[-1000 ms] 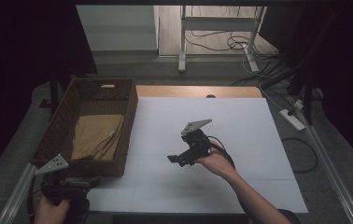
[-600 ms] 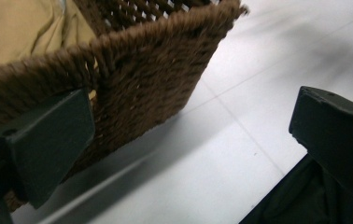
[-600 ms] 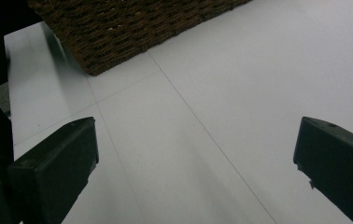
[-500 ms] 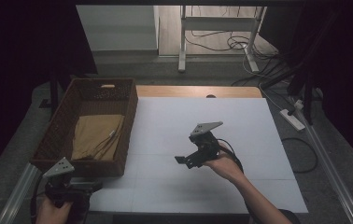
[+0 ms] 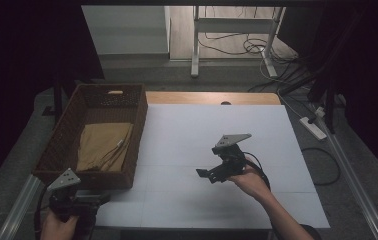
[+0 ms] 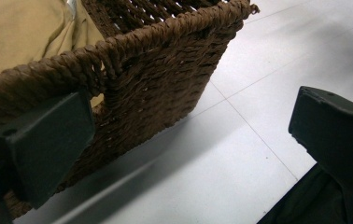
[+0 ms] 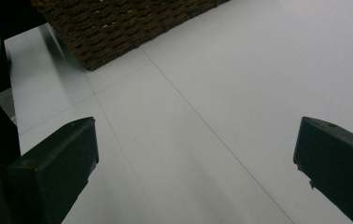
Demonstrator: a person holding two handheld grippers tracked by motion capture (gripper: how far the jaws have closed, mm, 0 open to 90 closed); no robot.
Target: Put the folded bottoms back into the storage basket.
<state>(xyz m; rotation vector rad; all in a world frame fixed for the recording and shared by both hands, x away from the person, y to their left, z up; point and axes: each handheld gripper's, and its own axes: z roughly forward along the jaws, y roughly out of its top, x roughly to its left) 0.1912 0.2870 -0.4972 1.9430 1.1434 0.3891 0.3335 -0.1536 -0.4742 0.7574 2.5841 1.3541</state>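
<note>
Dark floor, cables and a metal stand frame the white tabletop point(image 5: 197, 130) in the high view. A woven basket point(image 5: 137, 130) sits at its left edge with a folded tan cloth point(image 5: 102, 147) lying inside. The right gripper point(image 5: 204, 174) has drawn back toward the person over the last second, from mid-table to nearer the front edge, and carries nothing. The left gripper point(image 5: 99, 199) has stayed low at the basket's near corner.

From the left gripper view, the fingers point(image 6: 48, 140) stand spread, one close against the basket wall point(image 6: 165, 79), the cloth point(image 6: 20, 32) visible beyond the rim, untouched.

From the right gripper view, the fingers point(image 7: 58, 163) are spread wide over bare tabletop point(image 7: 212, 93), with the basket corner point(image 7: 118, 28) well ahead.

With the cloth already in the basket and both grippers empty, the retreat likely means the stowing is finished.
</note>
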